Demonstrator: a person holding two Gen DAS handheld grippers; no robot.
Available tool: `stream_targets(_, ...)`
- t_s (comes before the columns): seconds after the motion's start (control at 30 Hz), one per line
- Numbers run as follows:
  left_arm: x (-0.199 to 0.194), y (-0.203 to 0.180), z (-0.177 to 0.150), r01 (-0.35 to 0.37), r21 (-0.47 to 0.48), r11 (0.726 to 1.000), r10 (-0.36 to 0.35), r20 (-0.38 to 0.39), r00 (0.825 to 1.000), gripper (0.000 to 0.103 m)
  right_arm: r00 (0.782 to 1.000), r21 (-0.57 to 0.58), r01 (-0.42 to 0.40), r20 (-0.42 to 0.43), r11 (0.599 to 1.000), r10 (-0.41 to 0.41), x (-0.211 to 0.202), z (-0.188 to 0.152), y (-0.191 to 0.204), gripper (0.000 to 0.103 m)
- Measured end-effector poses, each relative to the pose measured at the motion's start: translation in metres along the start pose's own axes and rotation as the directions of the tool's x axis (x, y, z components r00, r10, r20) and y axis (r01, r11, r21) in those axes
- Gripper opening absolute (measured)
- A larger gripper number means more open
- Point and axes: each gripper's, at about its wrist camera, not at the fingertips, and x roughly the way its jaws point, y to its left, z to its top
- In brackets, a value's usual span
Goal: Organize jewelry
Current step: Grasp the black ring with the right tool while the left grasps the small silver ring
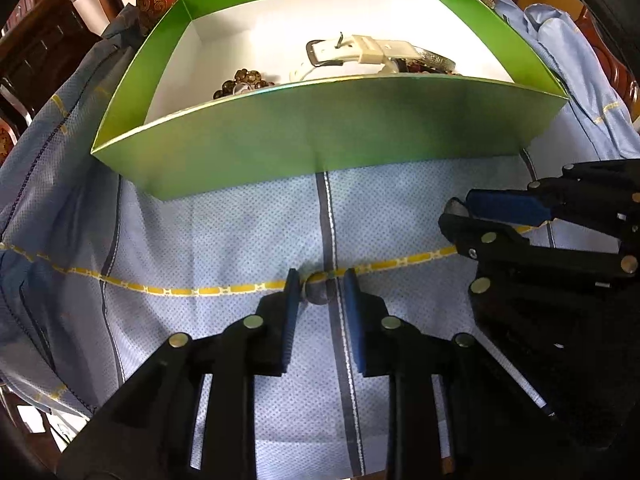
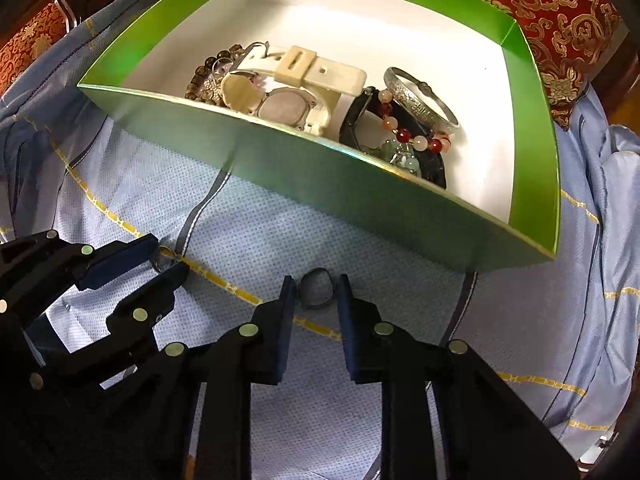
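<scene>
Fisheye wrist views under bright overhead light.
The white floor of the green box (image 1: 256, 32) is overexposed; its near wall casts shadow on the blue cloth (image 1: 224, 232). Edges curve strongly and darken; corners vignette.

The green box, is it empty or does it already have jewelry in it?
Not empty. The green box holds a white watch, a silver bangle and beaded bracelets; its right side is bare.
</scene>
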Motion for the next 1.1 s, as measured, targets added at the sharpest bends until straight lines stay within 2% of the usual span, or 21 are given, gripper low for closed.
stream_targets(0.17, -0.001, 0.000, 0.000, -0.001, 0.001, 1.000, 0.001, -0.001, 1.000, 0.023, 1.000, -0.001, -0.004, -0.001, 1.000, 0.004, -0.006, -0.002, -0.005, 0.024)
stream_targets(0.23, 0.000, 0.001, 0.000, -0.003, 0.002, 1.000, 0.003, -0.001, 1.000, 0.023, 1.000, 0.003, -0.017, -0.001, 1.000, 0.017, -0.015, -0.007, -0.010, 0.027)
stream_targets(0.8, 0.001, 0.001, 0.002, -0.001, 0.007, 1.000, 0.001, -0.005, 1.000, 0.025, 1.000, -0.007, -0.009, 0.007, 1.000, 0.009, -0.009, -0.008, -0.015, 0.030)
stream_targets(0.87, 0.001, 0.001, 0.002, 0.000, 0.007, 1.000, 0.000, -0.004, 1.000, 0.025, 1.000, -0.009, -0.007, 0.010, 1.000, 0.007, -0.009, -0.009, -0.014, 0.027)
stream_targets(0.9, 0.001, 0.001, 0.002, 0.001, 0.007, 1.000, -0.001, -0.004, 1.000, 0.025, 1.000, -0.006, -0.007, 0.011, 1.000, 0.007, -0.010, -0.010, -0.013, 0.022)
stream_targets(1.1, 0.004, 0.006, 0.001, 0.008, 0.000, 1.000, -0.008, -0.005, 1.000, 0.024, 1.000, -0.002, -0.020, 0.007, 1.000, 0.020, -0.010, -0.011, -0.013, 0.020)
